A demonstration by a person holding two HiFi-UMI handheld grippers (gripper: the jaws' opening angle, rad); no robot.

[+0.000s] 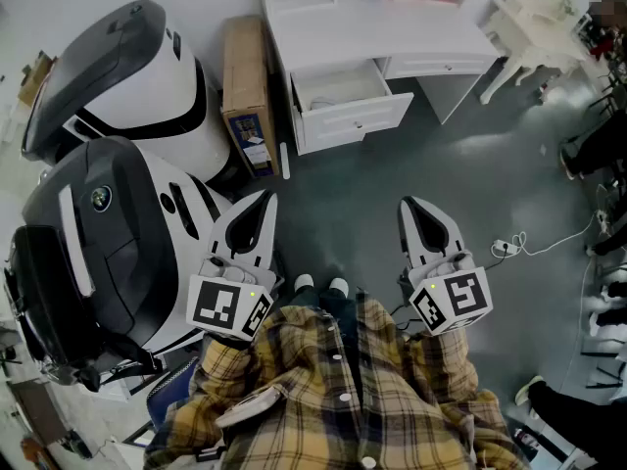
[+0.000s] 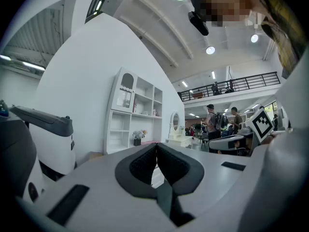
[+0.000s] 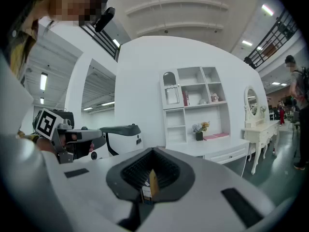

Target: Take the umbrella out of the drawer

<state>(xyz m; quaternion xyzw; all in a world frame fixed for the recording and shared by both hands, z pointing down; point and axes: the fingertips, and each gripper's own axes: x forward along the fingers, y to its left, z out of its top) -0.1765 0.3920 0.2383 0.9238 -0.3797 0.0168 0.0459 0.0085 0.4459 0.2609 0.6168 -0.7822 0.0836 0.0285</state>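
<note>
Left gripper [image 1: 263,200], white shell with grey pads: jaws were pressed together, nothing between them. Right gripper [image 1: 408,206]: likewise closed and empty. Both were held near level over the grey floor [image 1: 372,184], well apart from the white desk [image 1: 431,39]. Its white drawer [image 1: 355,117] stood pulled open. The umbrella could not be made out inside.
</note>
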